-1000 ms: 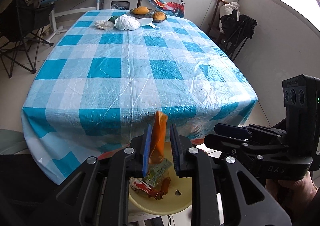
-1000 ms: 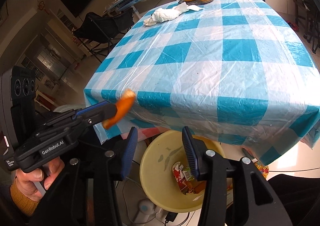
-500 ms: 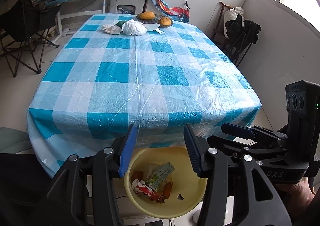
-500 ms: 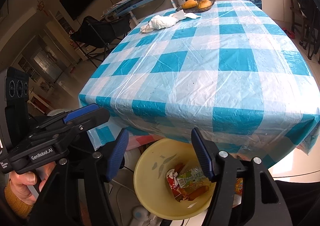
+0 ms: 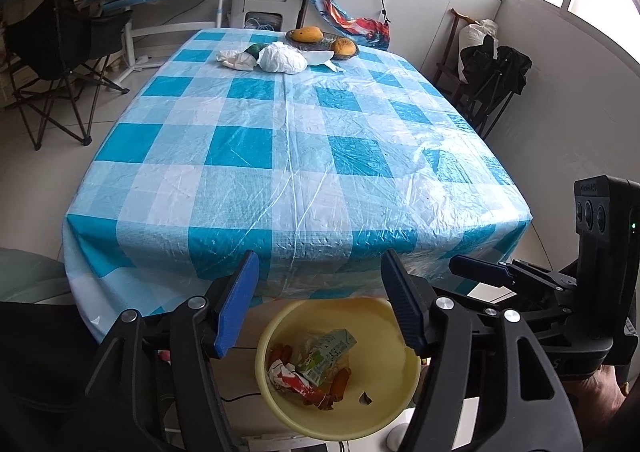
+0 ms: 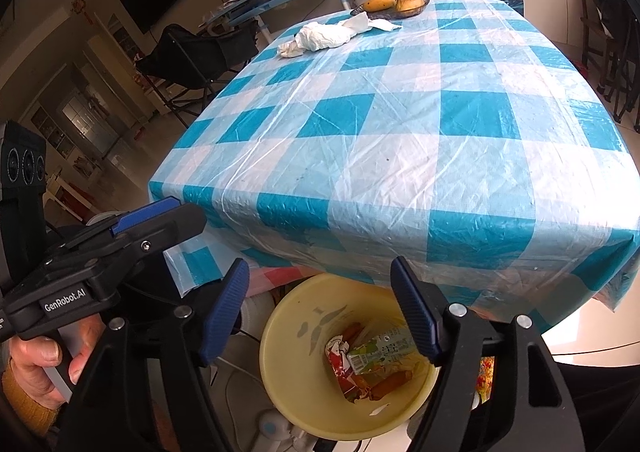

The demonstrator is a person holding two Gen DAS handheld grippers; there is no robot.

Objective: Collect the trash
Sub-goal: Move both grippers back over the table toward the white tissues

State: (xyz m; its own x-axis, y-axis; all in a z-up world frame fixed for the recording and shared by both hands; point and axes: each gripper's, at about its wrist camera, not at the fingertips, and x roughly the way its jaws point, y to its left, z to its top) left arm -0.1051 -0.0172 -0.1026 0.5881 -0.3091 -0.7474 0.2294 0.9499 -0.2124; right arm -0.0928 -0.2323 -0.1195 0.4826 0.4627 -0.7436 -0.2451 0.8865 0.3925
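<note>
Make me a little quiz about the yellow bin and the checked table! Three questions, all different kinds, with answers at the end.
1. True or false: the yellow bin sits on top of the checked table.
2. What lies at the table's far end? A) white crumpled bag and fruit dish B) a laptop C) a stack of plates
3. Fill in: the left gripper has ____ between its jaws.

Key: 1 false, it stands below the near edge. 2 A. 3 nothing; its jaws are opening over the bin, which holds a green carton.
</note>
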